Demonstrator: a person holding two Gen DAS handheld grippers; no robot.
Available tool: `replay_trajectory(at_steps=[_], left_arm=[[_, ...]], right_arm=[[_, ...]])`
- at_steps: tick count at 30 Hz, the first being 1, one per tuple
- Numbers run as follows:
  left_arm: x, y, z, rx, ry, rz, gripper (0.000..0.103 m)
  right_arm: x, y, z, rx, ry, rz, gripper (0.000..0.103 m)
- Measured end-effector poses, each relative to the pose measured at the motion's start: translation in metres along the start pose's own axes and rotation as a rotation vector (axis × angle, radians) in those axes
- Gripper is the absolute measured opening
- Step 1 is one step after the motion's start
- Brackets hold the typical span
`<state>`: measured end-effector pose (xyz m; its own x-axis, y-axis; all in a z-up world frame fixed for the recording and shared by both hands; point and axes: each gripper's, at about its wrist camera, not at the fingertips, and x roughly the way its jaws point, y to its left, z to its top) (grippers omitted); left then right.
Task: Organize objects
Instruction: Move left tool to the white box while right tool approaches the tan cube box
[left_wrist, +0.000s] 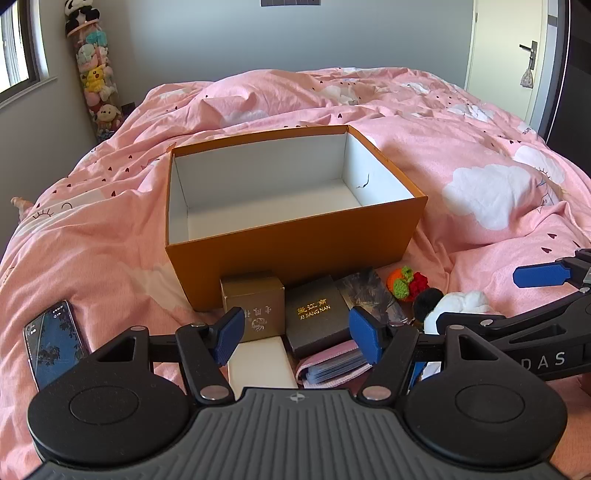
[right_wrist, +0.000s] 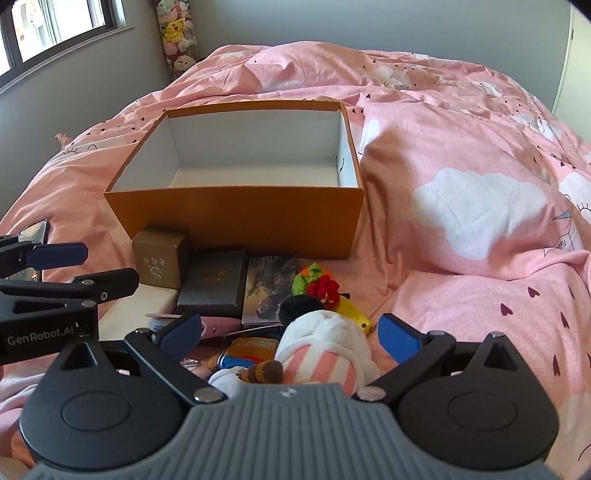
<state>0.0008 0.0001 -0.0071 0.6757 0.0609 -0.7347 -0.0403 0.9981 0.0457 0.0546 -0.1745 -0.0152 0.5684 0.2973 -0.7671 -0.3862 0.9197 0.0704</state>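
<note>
With the right gripper (right_wrist: 290, 334) spread wide around the plush (right_wrist: 325, 349) below, lower squarely, pinch its middle, then lift it into the box (right_wrist: 236, 218) ahead.

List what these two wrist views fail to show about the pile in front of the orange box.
- Pink card holder: left wrist view, partly behind the left gripper.
- Blue item under the plush toy: right wrist view, mostly covered, identity unclear.
- Yellow object: largely hidden by the plush.
- Phone: lower end cut off by the gripper body.
- Orange box: nearest floor strip hidden by its front wall.
</note>
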Motion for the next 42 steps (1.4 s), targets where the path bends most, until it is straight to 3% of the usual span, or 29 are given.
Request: replay_trajectory(at_steps=[21, 28, 38, 42], left_arm=[[0.001, -0.002, -0.001, 0.002, 0.024, -0.005, 0.076], [0.006, 0.011, 0.003, -0.049, 0.072, -0.051, 0.069], [0.016, 0.063, 0.013, -0.166, 0.144, -0.055, 0.049], [0.029, 0.077, 0.014, -0.204, 0.17, -0.061, 0.041]], right_arm=[[0.007, 0.001, 0.0, 0.003, 0.034, 0.005, 0.101], [0.01, 0.002, 0.002, -0.013, 0.043, 0.022, 0.1], [0.031, 0.009, 0.03, -0.054, 0.097, 0.138, 0.057], [0.05, 0.023, 0.043, -0.086, 0.13, 0.204, 0.051]])
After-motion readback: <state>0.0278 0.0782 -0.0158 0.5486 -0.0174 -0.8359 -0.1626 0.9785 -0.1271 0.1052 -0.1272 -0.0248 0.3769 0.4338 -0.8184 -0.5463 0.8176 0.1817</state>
